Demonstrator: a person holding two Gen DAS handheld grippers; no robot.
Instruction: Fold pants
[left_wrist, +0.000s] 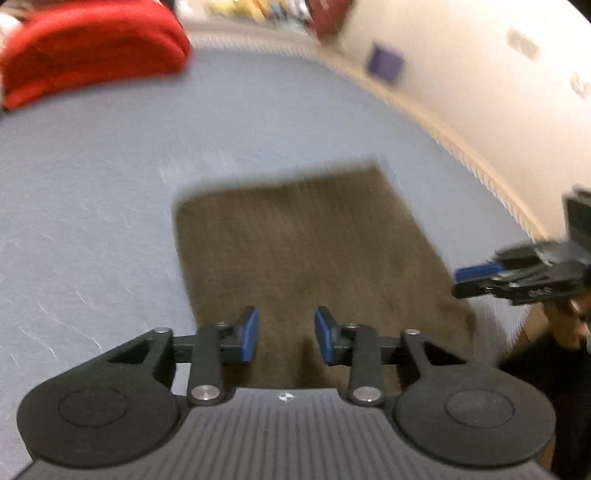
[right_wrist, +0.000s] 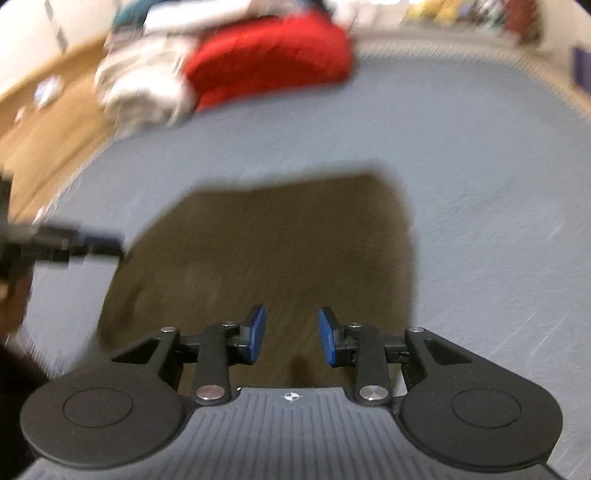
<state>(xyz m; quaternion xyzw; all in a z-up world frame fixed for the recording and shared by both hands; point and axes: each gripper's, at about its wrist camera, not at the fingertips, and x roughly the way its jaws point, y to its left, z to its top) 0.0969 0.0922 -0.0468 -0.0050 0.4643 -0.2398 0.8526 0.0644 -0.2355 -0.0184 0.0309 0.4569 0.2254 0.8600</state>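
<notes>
The brown pants (left_wrist: 306, 243) lie folded into a flat rectangle on the grey-blue bed sheet (left_wrist: 110, 177). They also show in the right wrist view (right_wrist: 273, 251). My left gripper (left_wrist: 286, 334) is open and empty, above the near end of the pants. My right gripper (right_wrist: 291, 332) is open and empty, also above the near end. The right gripper shows at the right edge of the left wrist view (left_wrist: 517, 277), beside the pants. The left gripper shows at the left edge of the right wrist view (right_wrist: 66, 247). Both views are blurred.
A folded red garment (left_wrist: 88, 48) lies at the far end of the bed, also in the right wrist view (right_wrist: 269, 55). White clothes (right_wrist: 144, 85) lie next to it. A white wall (left_wrist: 480, 74) runs along the right. A wooden floor (right_wrist: 48, 122) lies left of the bed.
</notes>
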